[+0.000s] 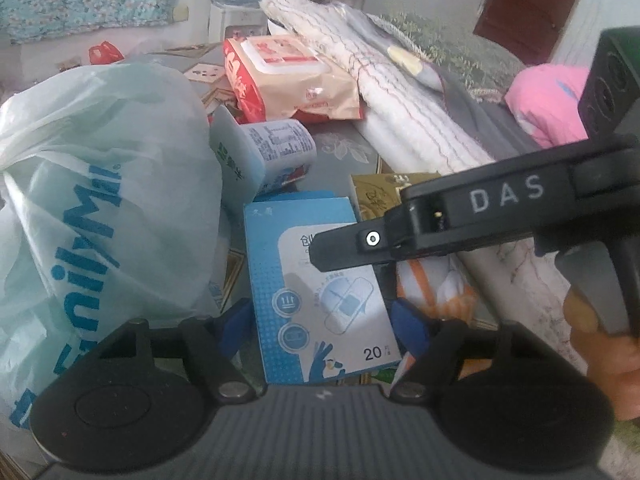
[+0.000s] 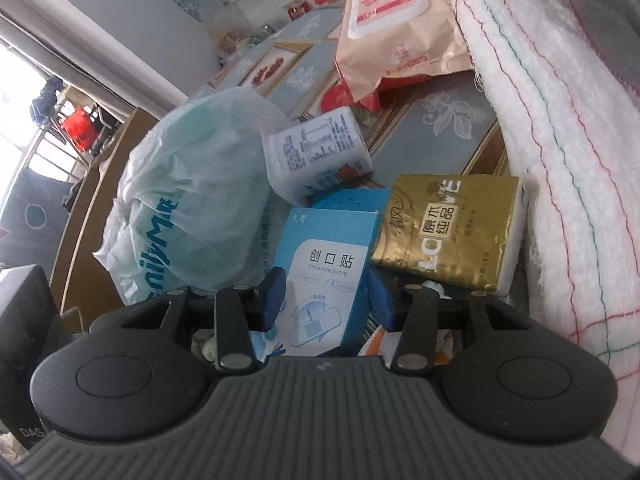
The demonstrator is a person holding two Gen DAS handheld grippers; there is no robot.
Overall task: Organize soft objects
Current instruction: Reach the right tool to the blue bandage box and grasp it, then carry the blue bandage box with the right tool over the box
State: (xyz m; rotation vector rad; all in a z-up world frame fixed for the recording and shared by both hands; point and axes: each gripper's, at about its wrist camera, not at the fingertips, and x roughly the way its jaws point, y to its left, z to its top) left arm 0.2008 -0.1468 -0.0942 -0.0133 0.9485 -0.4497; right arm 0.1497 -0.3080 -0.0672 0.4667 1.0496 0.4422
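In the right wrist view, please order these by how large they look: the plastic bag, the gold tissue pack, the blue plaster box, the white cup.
1. plastic bag, clearly largest.
2. gold tissue pack and blue plaster box look about alike; the box is nearer and partly hidden by the fingers, so no ranking.
3. white cup, smallest, though farther away.

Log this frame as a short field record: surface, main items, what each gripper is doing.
surface: patterned tabletop, cluttered
blue box: bandage carton, between both grippers' fingers
gold tissue pack: right of the blue box, against the white towel
white plastic bag: left of the box
white cup: on its side, behind the box
wipes pack: far side, leaning on the towel
left gripper: open, straddling the box
right gripper: closed on the box's sides
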